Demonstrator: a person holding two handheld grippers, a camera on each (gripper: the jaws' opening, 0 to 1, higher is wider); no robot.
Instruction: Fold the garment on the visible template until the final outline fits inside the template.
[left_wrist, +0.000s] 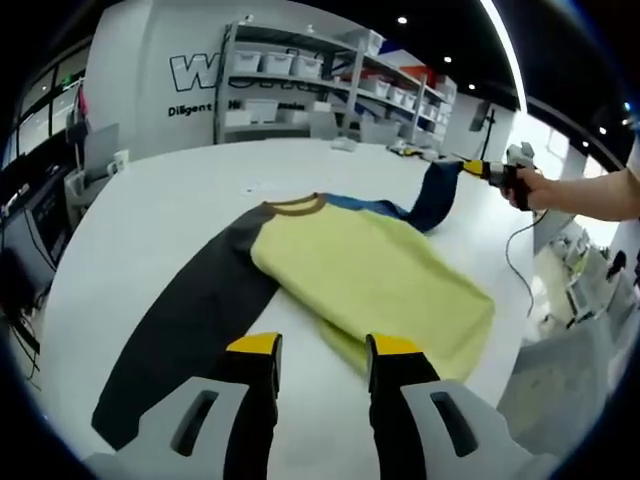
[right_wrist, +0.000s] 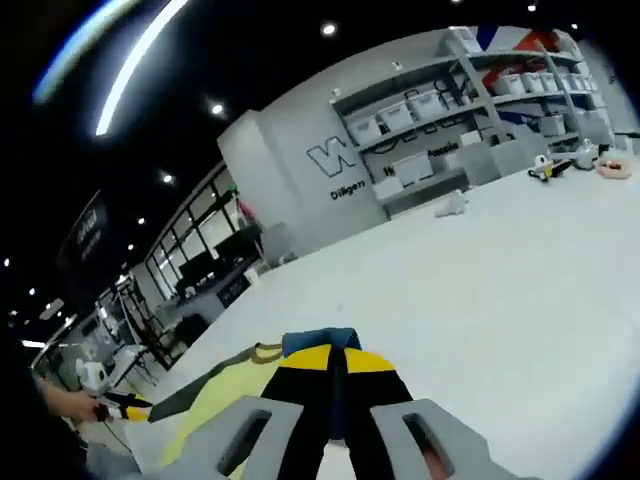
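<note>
Blue sleeve of the garment is clamped in the right gripper, seemingly lifted off the table, far across from the unclenched left gripper.

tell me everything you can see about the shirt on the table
The shirt is soft knit fabric with a yellow-green body, brown collar band, one dark grey sleeve spread flat toward the left gripper, and one blue sleeve. It lies on the white table. The right gripper is shut on the blue sleeve, lifting it off the table.
</note>
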